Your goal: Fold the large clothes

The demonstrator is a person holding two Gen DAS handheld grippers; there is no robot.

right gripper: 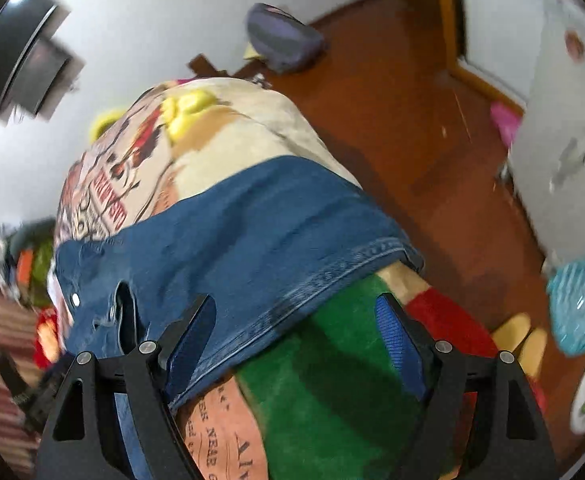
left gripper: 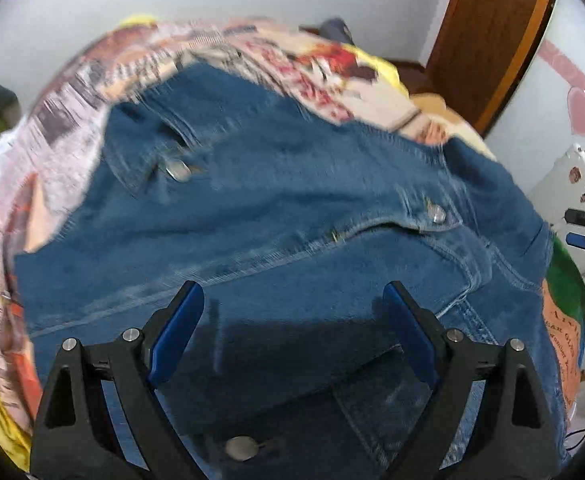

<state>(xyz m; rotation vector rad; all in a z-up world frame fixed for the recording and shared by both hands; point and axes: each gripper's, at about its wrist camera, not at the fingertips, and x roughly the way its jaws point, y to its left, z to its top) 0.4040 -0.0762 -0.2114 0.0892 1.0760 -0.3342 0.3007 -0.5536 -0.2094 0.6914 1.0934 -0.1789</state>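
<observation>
Folding looks barely begun: denim jacket (left gripper: 276, 216) lies spread on the bed (right gripper: 220, 132); left gripper (left gripper: 294, 300) and right gripper (right gripper: 296, 316) gape empty.

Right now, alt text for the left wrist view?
A blue denim jacket lies spread on a colourful printed blanket, metal snap buttons showing. The left tongs hover open above it, gripping nothing.

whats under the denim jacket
The denim jacket lies on a colourful printed blanket, which shows all around it. Whatever is beneath the blanket is covered.
</observation>
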